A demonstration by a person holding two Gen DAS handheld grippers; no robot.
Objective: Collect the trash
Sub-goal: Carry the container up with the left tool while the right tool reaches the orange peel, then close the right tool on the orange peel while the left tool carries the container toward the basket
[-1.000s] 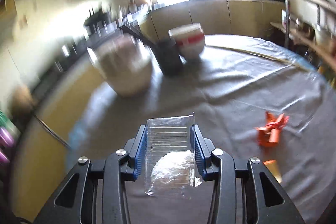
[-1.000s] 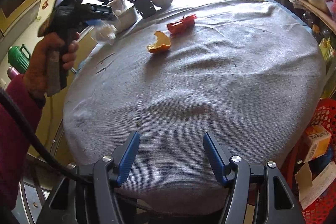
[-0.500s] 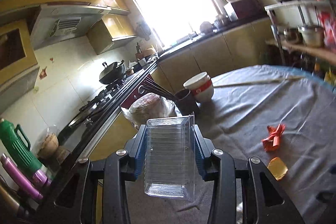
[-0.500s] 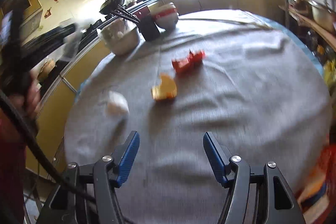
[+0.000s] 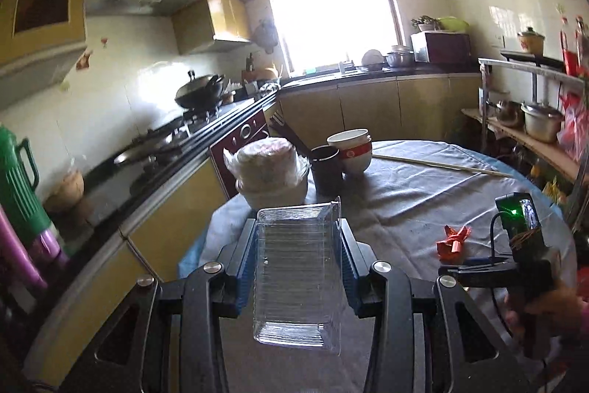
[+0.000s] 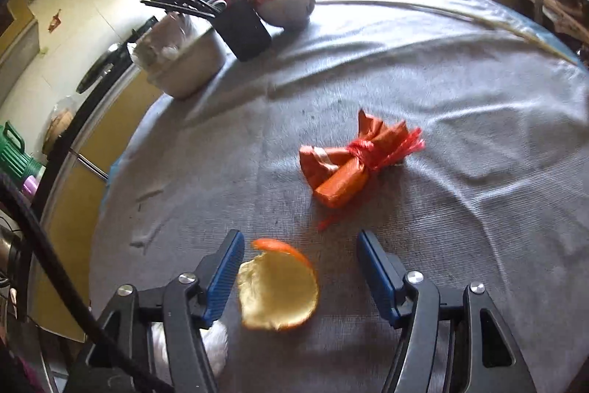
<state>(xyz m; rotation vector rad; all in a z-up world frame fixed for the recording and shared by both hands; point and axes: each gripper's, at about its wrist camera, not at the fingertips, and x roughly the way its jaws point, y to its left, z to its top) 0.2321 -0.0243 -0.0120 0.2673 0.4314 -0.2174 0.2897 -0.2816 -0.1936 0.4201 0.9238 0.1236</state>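
Observation:
My left gripper (image 5: 296,238) is shut on a clear plastic container (image 5: 296,279), held level above the near edge of the round table (image 5: 423,194). My right gripper (image 6: 300,253) is open and low over the grey cloth, its jaws on either side of an orange peel (image 6: 278,290). A crumpled red-orange wrapper (image 6: 353,161) lies just beyond the peel; it also shows in the left wrist view (image 5: 452,242). A white crumpled tissue (image 6: 215,345) lies on the cloth under my right gripper's left finger. The right gripper body appears at the right of the left wrist view (image 5: 515,245).
At the table's far left stand a covered pot (image 6: 184,61), a dark cup with chopsticks (image 6: 243,28) and stacked red-banded bowls (image 6: 285,0). A long stick (image 5: 441,166) lies along the far edge. The stove counter (image 5: 154,150) runs on the left.
My right gripper has moved forward over the table and now straddles the orange peel. The white tissue dropped out of the clear container onto the cloth. My left gripper has tilted up.

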